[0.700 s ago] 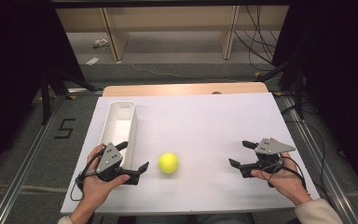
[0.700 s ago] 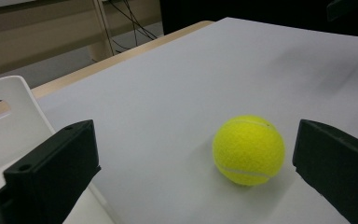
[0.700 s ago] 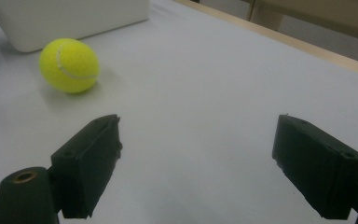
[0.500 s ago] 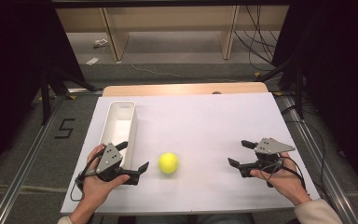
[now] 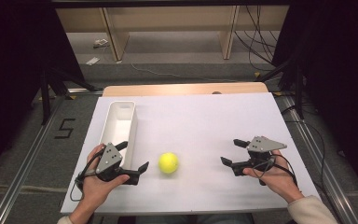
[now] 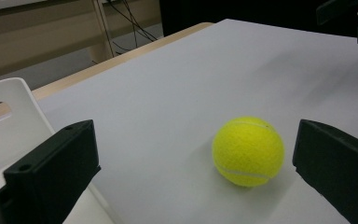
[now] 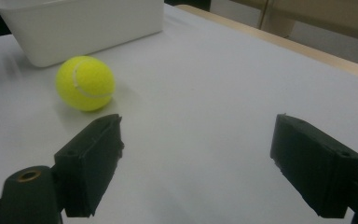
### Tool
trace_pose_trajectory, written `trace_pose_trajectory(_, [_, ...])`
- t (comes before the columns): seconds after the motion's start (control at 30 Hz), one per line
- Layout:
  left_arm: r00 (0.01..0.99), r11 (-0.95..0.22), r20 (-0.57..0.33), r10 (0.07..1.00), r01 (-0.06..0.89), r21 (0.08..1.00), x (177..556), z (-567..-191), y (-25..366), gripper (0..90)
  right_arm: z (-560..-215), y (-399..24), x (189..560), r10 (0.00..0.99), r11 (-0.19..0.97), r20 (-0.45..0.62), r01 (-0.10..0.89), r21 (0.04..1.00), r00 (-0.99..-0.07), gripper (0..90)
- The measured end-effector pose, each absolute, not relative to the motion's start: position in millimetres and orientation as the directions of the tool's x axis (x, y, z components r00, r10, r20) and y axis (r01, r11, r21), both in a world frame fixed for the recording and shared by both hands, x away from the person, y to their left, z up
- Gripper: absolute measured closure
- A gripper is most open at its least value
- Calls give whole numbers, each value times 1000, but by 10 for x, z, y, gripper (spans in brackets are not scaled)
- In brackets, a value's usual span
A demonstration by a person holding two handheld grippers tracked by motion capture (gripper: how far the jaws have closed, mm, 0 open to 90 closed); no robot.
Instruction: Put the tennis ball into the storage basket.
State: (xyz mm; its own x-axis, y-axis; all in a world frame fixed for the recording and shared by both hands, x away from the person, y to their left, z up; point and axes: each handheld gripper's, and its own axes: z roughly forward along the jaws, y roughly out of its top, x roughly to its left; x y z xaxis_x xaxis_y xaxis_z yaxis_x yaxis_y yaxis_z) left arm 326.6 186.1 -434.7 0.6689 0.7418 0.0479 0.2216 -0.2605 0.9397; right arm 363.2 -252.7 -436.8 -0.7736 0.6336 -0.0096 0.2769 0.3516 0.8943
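Observation:
A yellow tennis ball [image 5: 168, 163] rests on the white table top [image 5: 205, 121], near the front and left of centre. My left gripper [image 5: 133, 156] is open just to the ball's left, a short gap away. In the left gripper view the ball [image 6: 248, 150] lies ahead between the spread jaws, nearer the right one, and the gripper [image 6: 193, 140] holds nothing. My right gripper [image 5: 230, 150] is open on the table's right side and points toward the ball. In the right gripper view the ball [image 7: 85, 83] sits beyond the left jaw of the empty gripper [image 7: 198, 140].
A long white bin [image 5: 119, 123] stands lengthwise along the table's left side, right behind my left gripper; its wall [image 7: 79, 23] shows behind the ball. A wooden strip [image 5: 186, 88] edges the table's far side. Cables and shelf legs lie on the floor beyond.
My right gripper has shifted slightly left toward the ball. The ball and the left gripper have stayed put.

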Motion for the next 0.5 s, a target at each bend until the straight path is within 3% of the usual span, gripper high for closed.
trace_pose_trajectory(0.5, [669,-267,55,741,218,939,3263,-4345,1855,0,-4390,-2233,3740,587,369,0,267,890,-810,175])
